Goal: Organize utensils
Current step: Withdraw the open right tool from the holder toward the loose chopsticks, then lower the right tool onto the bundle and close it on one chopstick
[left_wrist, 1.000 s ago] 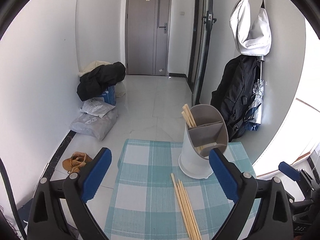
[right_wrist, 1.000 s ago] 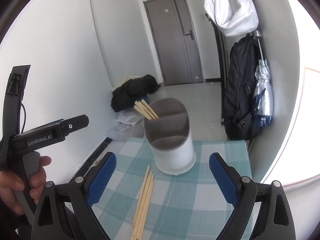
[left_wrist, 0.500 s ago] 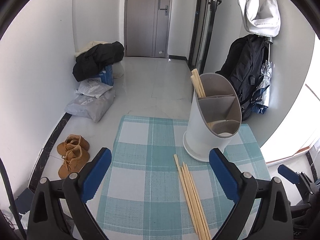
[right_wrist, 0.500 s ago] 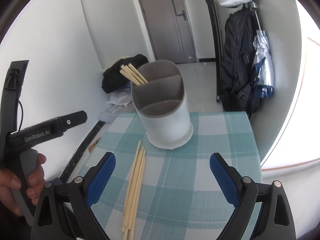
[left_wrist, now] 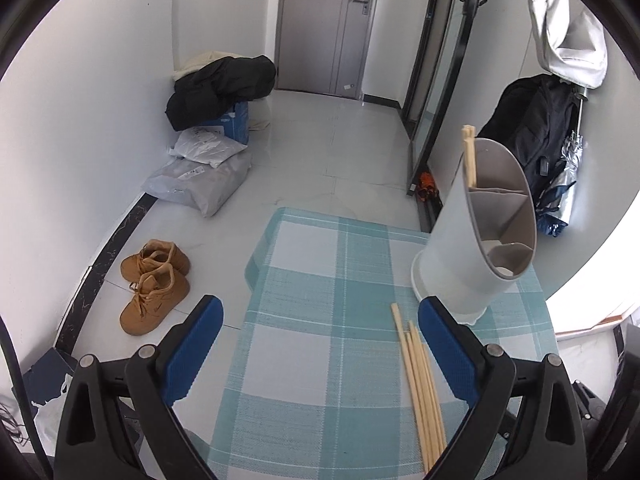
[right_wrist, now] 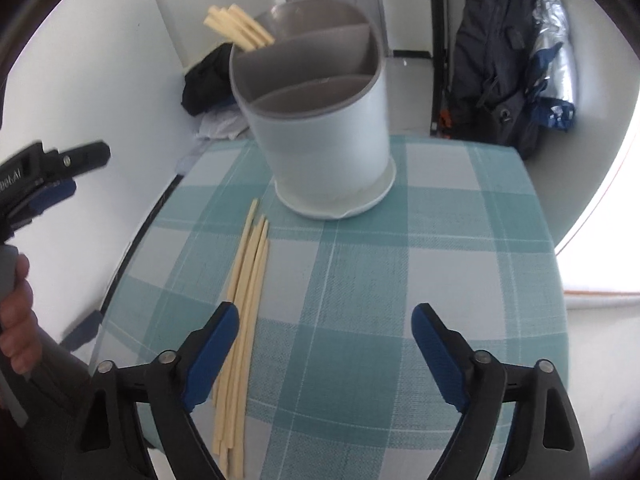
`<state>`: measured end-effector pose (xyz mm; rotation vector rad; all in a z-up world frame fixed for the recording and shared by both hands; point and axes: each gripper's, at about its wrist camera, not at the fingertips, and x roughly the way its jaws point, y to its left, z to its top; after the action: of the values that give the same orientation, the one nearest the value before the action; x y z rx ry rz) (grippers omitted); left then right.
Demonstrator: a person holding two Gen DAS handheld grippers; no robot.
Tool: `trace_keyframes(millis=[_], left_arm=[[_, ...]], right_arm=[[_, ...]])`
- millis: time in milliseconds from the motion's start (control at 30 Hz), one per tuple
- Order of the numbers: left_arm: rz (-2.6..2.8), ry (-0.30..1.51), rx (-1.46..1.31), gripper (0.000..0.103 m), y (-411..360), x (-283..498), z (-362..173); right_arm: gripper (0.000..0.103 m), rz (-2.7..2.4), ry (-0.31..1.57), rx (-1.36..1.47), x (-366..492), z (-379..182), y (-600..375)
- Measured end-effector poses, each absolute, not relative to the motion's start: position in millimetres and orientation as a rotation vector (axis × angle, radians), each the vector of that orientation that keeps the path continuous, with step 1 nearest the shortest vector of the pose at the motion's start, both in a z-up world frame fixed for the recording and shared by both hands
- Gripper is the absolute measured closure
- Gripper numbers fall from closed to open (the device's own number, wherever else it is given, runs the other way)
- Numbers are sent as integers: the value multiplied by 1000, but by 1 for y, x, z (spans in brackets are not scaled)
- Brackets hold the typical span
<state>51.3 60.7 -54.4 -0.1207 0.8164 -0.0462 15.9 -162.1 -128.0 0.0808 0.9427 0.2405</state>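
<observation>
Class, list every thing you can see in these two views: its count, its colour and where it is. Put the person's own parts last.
Utensil holder: one, white with grey dividers, far end of table.
Chopsticks in holder: several, pale wood, back compartment.
Loose chopsticks: about five, pale wood, lying on the cloth.
Tablecloth: one, teal and white check.
Boots: a pair, tan, on floor.
Backpack: one, black, by wall.
Left claw: blue pads, open.
Right claw: blue pads, open, just been closing a little, nothing between.
Hand: one, gripping the left handle.

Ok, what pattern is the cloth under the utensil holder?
A teal and white plaid tablecloth, clearest in the right wrist view.
</observation>
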Motion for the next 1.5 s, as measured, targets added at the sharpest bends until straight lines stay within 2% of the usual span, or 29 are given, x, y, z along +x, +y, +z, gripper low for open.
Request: trace_keyframes(millis=[67, 133, 267, 433, 600, 767, 1200, 1267, 1333, 1367, 1500], left_arm=[[-37, 823, -127, 7, 65, 53, -56], [-28, 832, -137, 7, 70, 54, -58], [-11, 861, -164, 7, 79, 59, -63], [7, 891, -188, 7, 85, 62, -67], [4, 903, -174, 7, 83, 62, -70], [6, 910, -190, 7, 87, 61, -70], [30, 932, -204, 7, 94, 62, -76], [35, 935, -206, 7, 96, 63, -76], [37, 933, -209, 7, 97, 63, -76], [42, 931, -207, 7, 98, 62, -76], [52, 939, -211, 7, 101, 62, -78]], right_arm=[[23, 254, 972, 42, 19, -135, -153], [39, 278, 999, 2, 19, -141, -144], [44, 302, 1021, -54, 19, -148, -131], [55, 316, 1049, -88, 19, -156, -118], [57, 306, 1042, -103, 15, -156, -115], [63, 321, 1052, -115, 10, -154, -109], [66, 327, 1057, -209, 4, -155, -91], [72, 339, 1055, -220, 6, -155, -89], [92, 355, 1052, -229, 11, -155, -86], [97, 358, 1052, -234, 13, -155, -85], [98, 388, 1073, -269, 11, -154, -85]])
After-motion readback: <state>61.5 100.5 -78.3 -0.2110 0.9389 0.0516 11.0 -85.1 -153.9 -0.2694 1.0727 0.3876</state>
